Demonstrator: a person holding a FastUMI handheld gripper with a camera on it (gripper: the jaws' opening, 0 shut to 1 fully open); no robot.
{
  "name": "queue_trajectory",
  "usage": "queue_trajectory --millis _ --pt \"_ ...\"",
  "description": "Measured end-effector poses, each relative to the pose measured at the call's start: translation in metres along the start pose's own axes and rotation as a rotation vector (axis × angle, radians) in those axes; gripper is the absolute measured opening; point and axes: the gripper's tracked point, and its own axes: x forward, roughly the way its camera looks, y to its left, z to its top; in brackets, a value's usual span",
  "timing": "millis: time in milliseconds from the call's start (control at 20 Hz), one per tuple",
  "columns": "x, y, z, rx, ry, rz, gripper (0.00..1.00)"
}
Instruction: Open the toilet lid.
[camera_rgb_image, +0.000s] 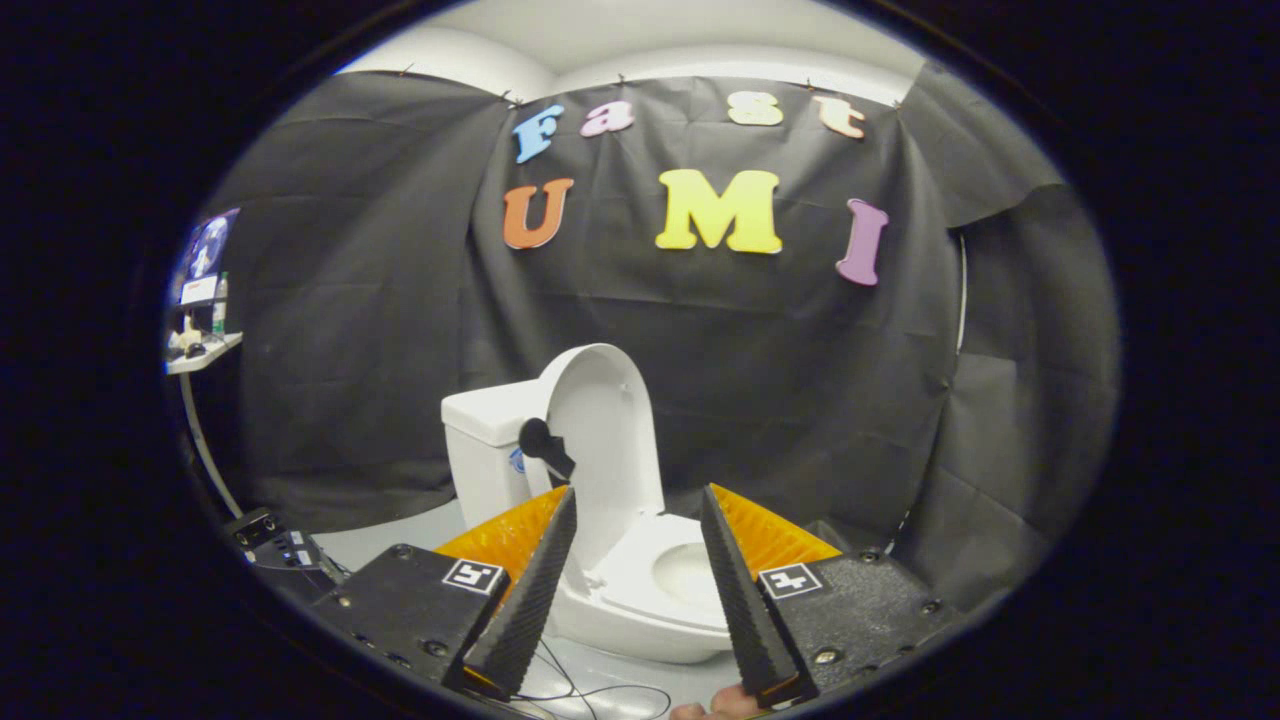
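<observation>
Toilet lid stands up, gripper wide open

The gripper (637, 500) has its two fingers spread far apart, and there is nothing between them that they touch. They hold nothing. One finger (535, 590) is on the left and the other finger (740, 600) is on the right, and both point away toward the toilet.

The toilet (640, 600) sits on the floor just past the fingers. Its bowl and white seat (665, 575) show in the gap between the fingers, a bit closer to the right one. The seat lies flat and the hole in it faces up.

The toilet lid (600, 430) is up. It stands tall on its back edge, long way up and down, with its round end at the top. It leans back a little toward the tank (485, 450). Its inside face looks out over the bowl, toward the right finger. The lid rises just beyond the tip of the left finger.

A small dark handle (545, 445) sticks out at the lid's left edge, right above the left fingertip, not touching it.

Thin wires (590, 690) lie on the floor near the base, between the fingers
</observation>
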Motion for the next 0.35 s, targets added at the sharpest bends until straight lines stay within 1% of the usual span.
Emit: queue_trajectory --millis 100,200,350 --pt "-0.018 -0.021 -0.006 0.015 -0.006 -0.023 0.79" --pt "-0.035 -0.049 -0.014 0.017 -0.017 -0.086 0.79" --pt "-0.060 -0.066 -0.024 0.010 -0.023 -0.103 0.79"
